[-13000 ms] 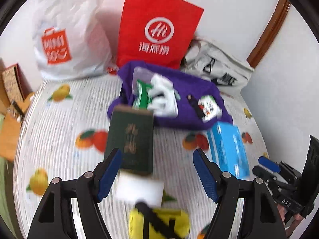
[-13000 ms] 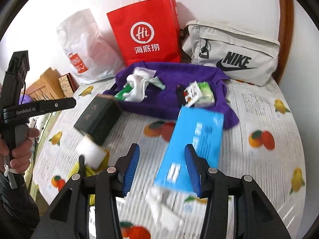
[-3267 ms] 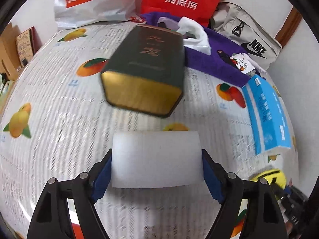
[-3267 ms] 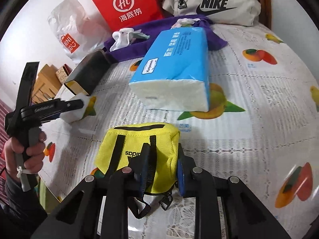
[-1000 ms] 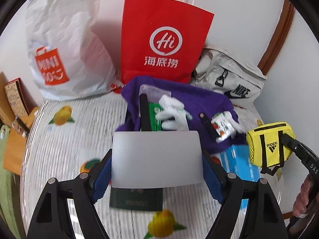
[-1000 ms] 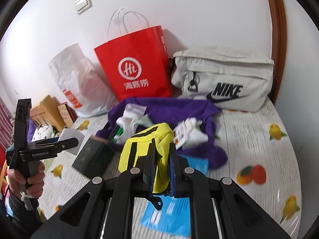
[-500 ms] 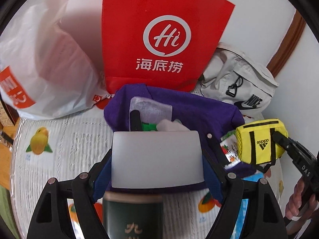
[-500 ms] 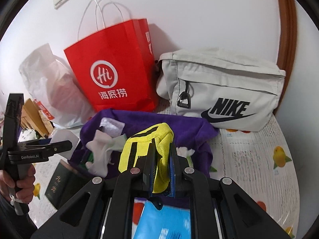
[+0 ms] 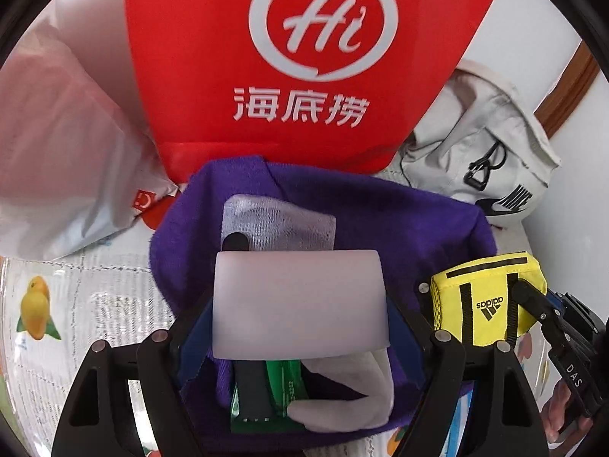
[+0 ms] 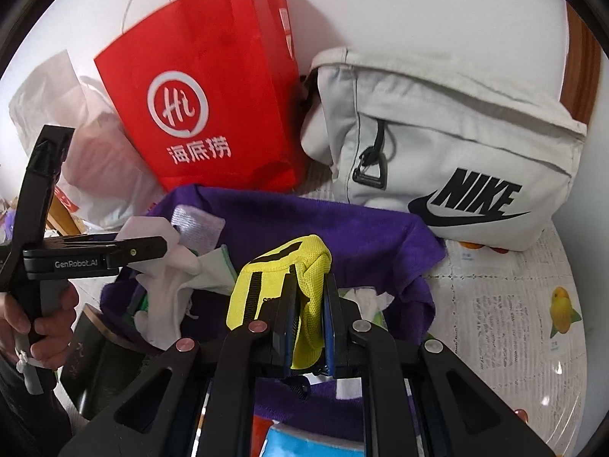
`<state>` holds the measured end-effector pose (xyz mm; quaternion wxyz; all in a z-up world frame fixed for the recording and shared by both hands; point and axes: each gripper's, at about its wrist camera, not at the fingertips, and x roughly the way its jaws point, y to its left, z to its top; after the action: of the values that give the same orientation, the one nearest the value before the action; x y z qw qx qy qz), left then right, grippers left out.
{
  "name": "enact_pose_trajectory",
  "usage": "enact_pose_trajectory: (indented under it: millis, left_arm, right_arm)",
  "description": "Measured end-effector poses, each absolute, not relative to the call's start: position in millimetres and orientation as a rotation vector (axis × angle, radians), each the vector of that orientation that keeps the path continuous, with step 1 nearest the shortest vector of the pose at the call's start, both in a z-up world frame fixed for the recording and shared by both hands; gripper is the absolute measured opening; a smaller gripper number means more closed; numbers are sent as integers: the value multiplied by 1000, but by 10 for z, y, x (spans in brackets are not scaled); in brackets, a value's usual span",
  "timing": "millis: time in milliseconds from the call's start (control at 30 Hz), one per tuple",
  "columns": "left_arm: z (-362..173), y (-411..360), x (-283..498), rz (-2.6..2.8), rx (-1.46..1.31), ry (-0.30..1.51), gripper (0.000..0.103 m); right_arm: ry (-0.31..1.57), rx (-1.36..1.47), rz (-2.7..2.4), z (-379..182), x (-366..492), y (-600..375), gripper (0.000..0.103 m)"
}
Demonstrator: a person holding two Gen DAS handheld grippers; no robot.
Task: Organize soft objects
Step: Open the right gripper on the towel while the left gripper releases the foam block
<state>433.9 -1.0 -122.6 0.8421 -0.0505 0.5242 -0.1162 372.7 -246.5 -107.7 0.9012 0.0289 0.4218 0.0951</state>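
Note:
My left gripper [image 9: 298,304] is shut on a white sponge block [image 9: 300,301] and holds it over the purple cloth [image 9: 399,221]. It also shows in the right wrist view [image 10: 141,251]. My right gripper [image 10: 308,323] is shut on a yellow adidas pouch [image 10: 281,266] above the cloth's right part; the pouch shows in the left wrist view [image 9: 487,297]. On the purple cloth [image 10: 342,221] lie white socks [image 10: 167,289], a green packet [image 9: 285,384] and a clear packet [image 9: 281,224].
A red paper bag [image 9: 312,57] and a white plastic bag [image 9: 57,152] stand behind the cloth. A grey Nike bag [image 10: 456,152] sits at the back right. A dark box [image 10: 95,365] lies at the left, a blue tissue pack [image 10: 304,441] below. The tablecloth [image 10: 514,304] has a fruit print.
Both grippers have moved forward toward the purple cloth and the bags, each still holding its object. The sponge and the yellow pouch now hang over the cloth.

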Motion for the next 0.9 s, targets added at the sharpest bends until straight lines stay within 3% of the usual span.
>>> enact_pose_trajectory:
  millis: [600,667,700,733,800,900]
  left_arm:
    - [-1435,-150,4456,-258,-91,1167,83]
    - [-1420,-174,4453,-253,-76,1169,95]
    - [-1415,-190,4456,-257,-71,1174,99]
    - [-1391,-195,4444,-263,-72,1167,99]
    - [-1329,-202,4415,-265,-67,1143,99]
    - [-1221,-162,4358,-253,-54,1124,100]
  right_arm:
    - [952,50,204,-1316,3899,-2475,19]
    - [949,46,209,-1313,3901,-2467,27]
    - [949,40,210,-1305,3896,-2458,39]
    - [943,39,210,-1293,3884,-2459,51]
    - [922,42,206,-1255,3853,-2464,63]
    - [901,50,202,-1191,3820,-2477,71]
